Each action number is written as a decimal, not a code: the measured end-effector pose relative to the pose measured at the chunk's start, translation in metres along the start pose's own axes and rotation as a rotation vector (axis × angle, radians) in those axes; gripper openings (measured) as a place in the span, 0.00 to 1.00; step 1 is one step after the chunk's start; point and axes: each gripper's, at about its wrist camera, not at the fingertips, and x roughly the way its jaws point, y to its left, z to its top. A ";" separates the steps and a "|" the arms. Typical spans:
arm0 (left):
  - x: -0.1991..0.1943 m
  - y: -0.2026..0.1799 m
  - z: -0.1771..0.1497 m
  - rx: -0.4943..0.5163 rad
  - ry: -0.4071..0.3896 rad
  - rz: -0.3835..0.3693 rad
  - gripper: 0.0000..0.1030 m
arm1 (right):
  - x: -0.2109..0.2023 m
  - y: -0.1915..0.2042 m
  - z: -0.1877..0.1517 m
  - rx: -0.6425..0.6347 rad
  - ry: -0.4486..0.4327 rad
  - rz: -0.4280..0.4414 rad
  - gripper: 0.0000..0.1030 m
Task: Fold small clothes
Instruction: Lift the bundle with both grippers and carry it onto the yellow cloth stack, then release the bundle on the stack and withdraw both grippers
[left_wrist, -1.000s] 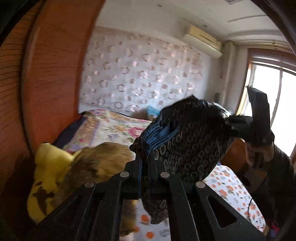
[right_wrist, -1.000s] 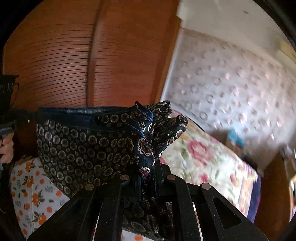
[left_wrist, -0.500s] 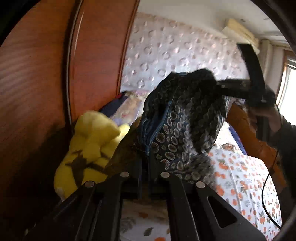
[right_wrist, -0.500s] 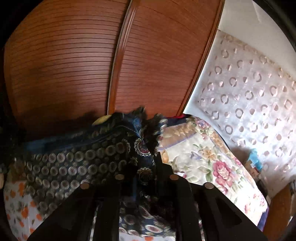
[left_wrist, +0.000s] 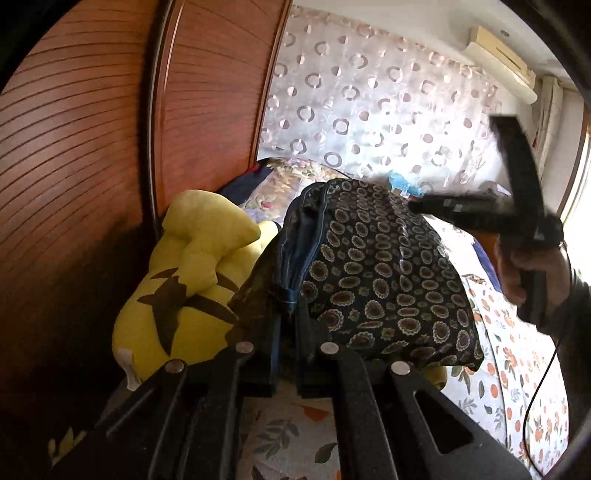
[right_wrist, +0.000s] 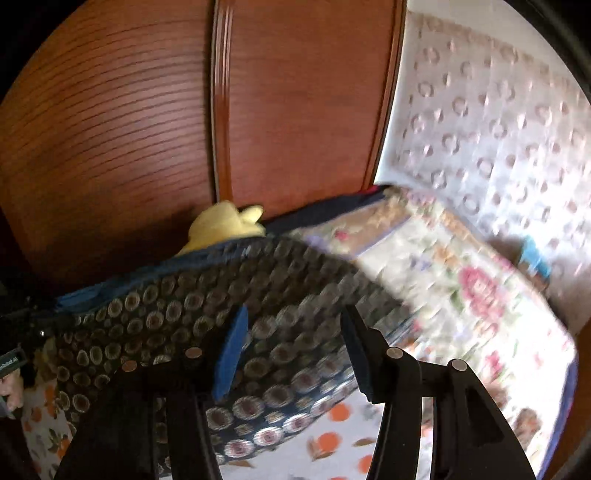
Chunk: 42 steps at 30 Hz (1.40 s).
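Left gripper (left_wrist: 288, 325) clamped on waistband of patterned shorts (left_wrist: 376, 280). Right gripper (right_wrist: 291, 354) jaws opening, cloth between them but unpinched. Shorts draped over yellow plush (left_wrist: 188, 280), at 9 o'clock, above bedsheet (right_wrist: 332, 435). Risk: released side slumps, fold skews.

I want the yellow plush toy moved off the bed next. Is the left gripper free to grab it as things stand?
Probably not yet. The left gripper is shut on the patterned garment's blue hem, and that cloth drapes partly over the yellow plush toy right beside it.
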 end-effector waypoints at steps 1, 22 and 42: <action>-0.003 -0.002 0.000 0.012 -0.010 0.010 0.09 | 0.007 0.000 -0.007 0.022 0.013 0.022 0.53; -0.073 -0.096 -0.008 0.265 -0.133 -0.133 0.88 | -0.136 0.010 -0.104 0.219 -0.185 -0.200 0.60; -0.143 -0.187 -0.037 0.367 -0.203 -0.272 0.88 | -0.291 0.090 -0.203 0.424 -0.356 -0.489 0.80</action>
